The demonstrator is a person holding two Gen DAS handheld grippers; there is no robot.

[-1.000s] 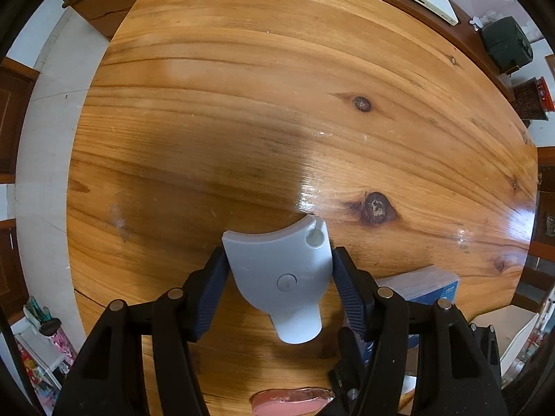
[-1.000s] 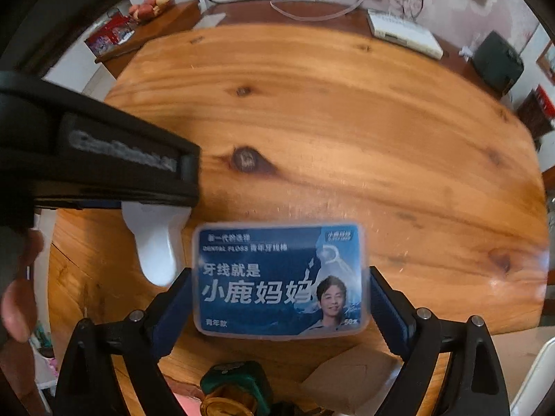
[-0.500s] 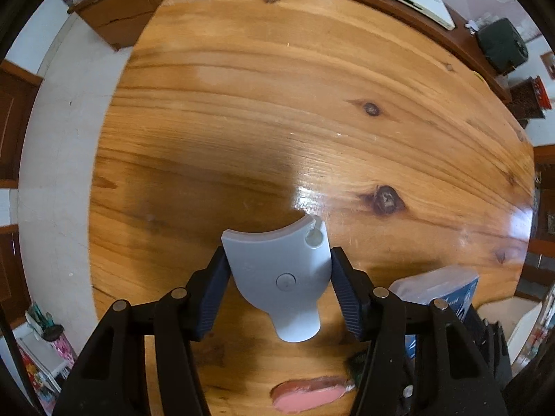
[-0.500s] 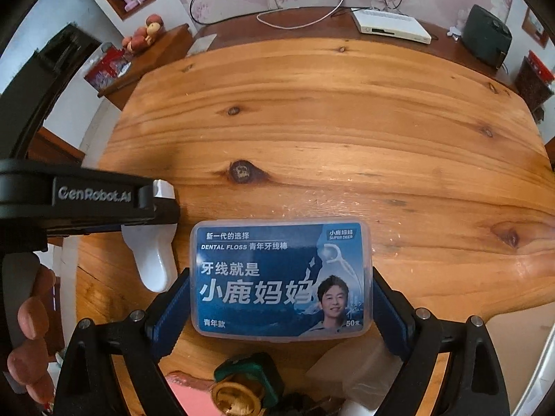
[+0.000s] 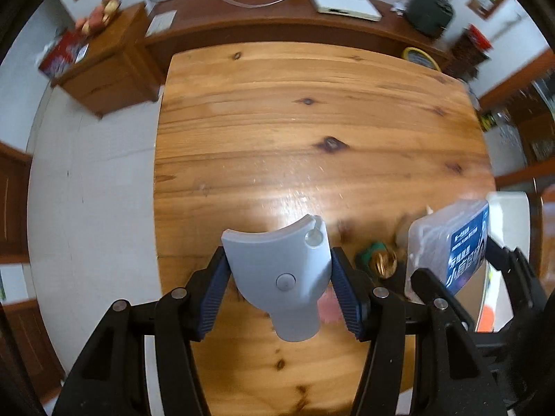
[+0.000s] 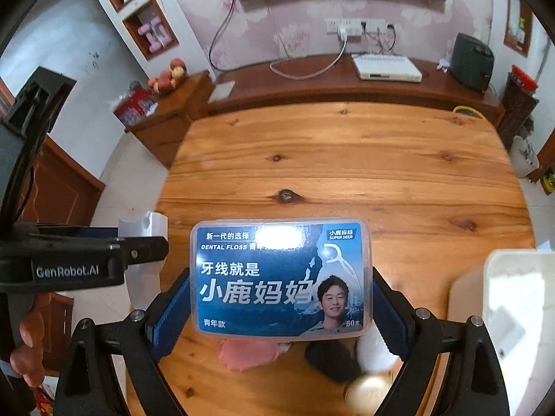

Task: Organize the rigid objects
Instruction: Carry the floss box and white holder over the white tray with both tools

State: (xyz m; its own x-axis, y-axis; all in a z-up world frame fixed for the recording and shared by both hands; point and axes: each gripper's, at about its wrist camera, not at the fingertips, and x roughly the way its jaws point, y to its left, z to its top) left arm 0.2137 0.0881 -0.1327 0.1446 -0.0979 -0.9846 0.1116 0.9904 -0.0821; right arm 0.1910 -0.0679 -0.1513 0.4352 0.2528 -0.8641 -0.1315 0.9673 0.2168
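Note:
My left gripper is shut on a pale grey plastic piece, fan-shaped with a short stem, and holds it high over the wooden table. The blue pads press on both of its sides. My right gripper is shut on a clear dental floss box with a blue label, also held well above the table. In the right wrist view the left gripper and the grey piece show at the left edge, with a person's fingers below. In the left wrist view the floss box hangs at the right.
Below the grippers a pink item, a black object and a green bottle with a gold cap lie on the table. A white bin stands at the right. The table's left edge drops to a pale floor.
Both grippers have risen with their objects still held, so the table looks smaller and farther away. The room's back wall and sideboard have come into view.

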